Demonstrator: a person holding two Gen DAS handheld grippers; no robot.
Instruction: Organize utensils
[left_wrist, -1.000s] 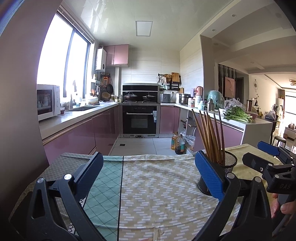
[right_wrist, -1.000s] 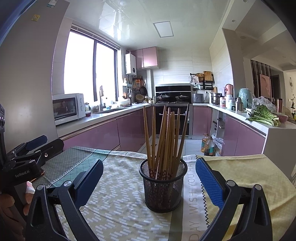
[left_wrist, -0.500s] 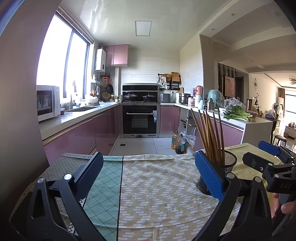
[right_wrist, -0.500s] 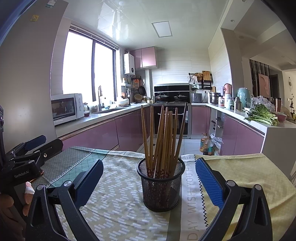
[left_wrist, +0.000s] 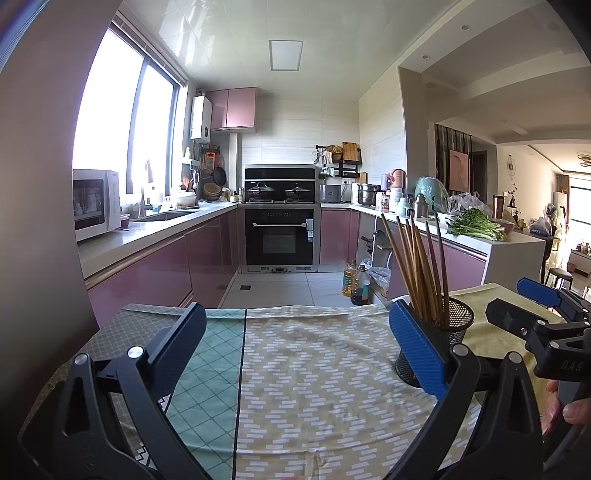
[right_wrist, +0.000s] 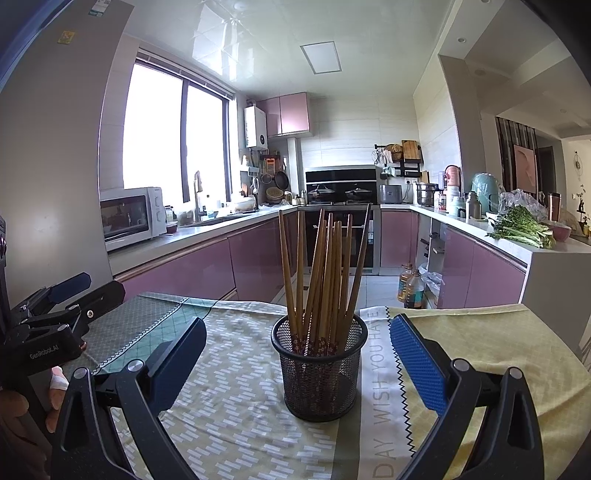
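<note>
A black mesh holder (right_wrist: 319, 365) stands on the cloth-covered table, with several wooden chopsticks (right_wrist: 325, 273) upright in it. My right gripper (right_wrist: 297, 356) is open and empty, its blue pads on either side of the holder without touching it. My left gripper (left_wrist: 295, 350) is open and empty over bare cloth; the holder (left_wrist: 448, 334) shows behind its right pad, with the chopsticks (left_wrist: 417, 269) rising above it. Each gripper shows in the other's view: the right one (left_wrist: 546, 314) at the right edge, the left one (right_wrist: 55, 310) at the left edge.
The table carries a beige patterned cloth (left_wrist: 314, 376), a teal checked cloth (left_wrist: 207, 406) to the left and a yellow cloth (right_wrist: 498, 350) to the right. Beyond the far edge is the kitchen floor, pink cabinets (left_wrist: 166, 266), an oven (left_wrist: 280, 232) and a counter with greens (right_wrist: 521, 229).
The right gripper has drifted slightly, so the holder sits a little further left and lower between its pads. The left gripper has hardly moved.
</note>
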